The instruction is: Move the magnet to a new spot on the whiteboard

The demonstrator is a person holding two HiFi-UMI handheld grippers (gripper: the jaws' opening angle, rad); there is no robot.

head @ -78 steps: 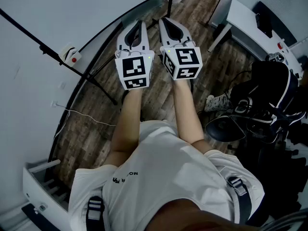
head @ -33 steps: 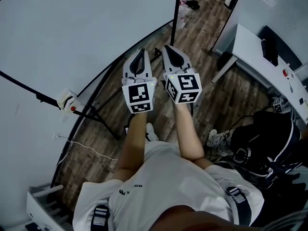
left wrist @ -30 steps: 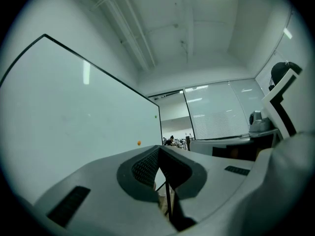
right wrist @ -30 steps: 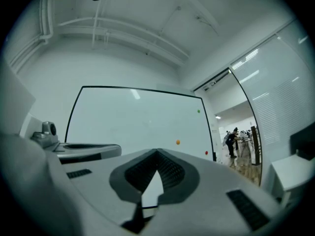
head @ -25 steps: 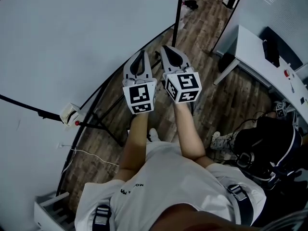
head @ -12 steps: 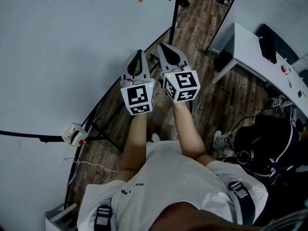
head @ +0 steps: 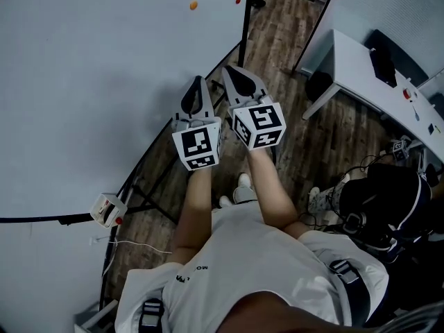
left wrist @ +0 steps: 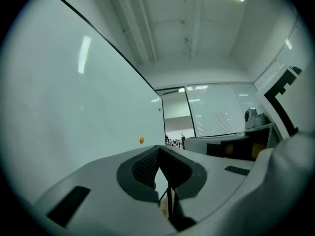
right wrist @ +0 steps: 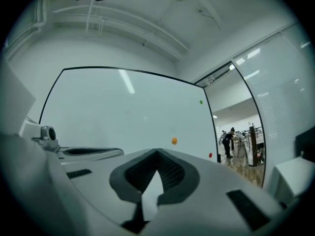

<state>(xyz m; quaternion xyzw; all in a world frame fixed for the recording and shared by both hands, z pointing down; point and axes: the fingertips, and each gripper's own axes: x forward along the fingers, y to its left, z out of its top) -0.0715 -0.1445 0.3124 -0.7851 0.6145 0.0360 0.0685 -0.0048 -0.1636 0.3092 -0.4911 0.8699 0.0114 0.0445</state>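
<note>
The whiteboard [head: 97, 82] fills the left of the head view. Near its top edge sit an orange magnet [head: 193, 5] and a red magnet [head: 238, 1]. My left gripper [head: 195, 89] and right gripper [head: 234, 75] are held side by side, away from the magnets, both shut and empty. In the left gripper view the orange magnet [left wrist: 141, 140] shows just above the shut tips of my left gripper [left wrist: 159, 149], with a green magnet [left wrist: 159, 109] higher. The right gripper view shows the orange magnet [right wrist: 174, 140], a green magnet [right wrist: 201, 102] and a red magnet [right wrist: 210, 155] beyond my right gripper [right wrist: 157, 154].
A black post [head: 243, 26] edges the board's right side. A small white box with a red spot [head: 107, 209] sits on the board's lower rail. A white desk [head: 361, 61] and a black bag [head: 388, 200] stand at the right. A person [right wrist: 227, 139] stands far off.
The view has swung along the board: the orange and red magnets sit lower and further left in the head view. Both grippers stay shut, side by side.
</note>
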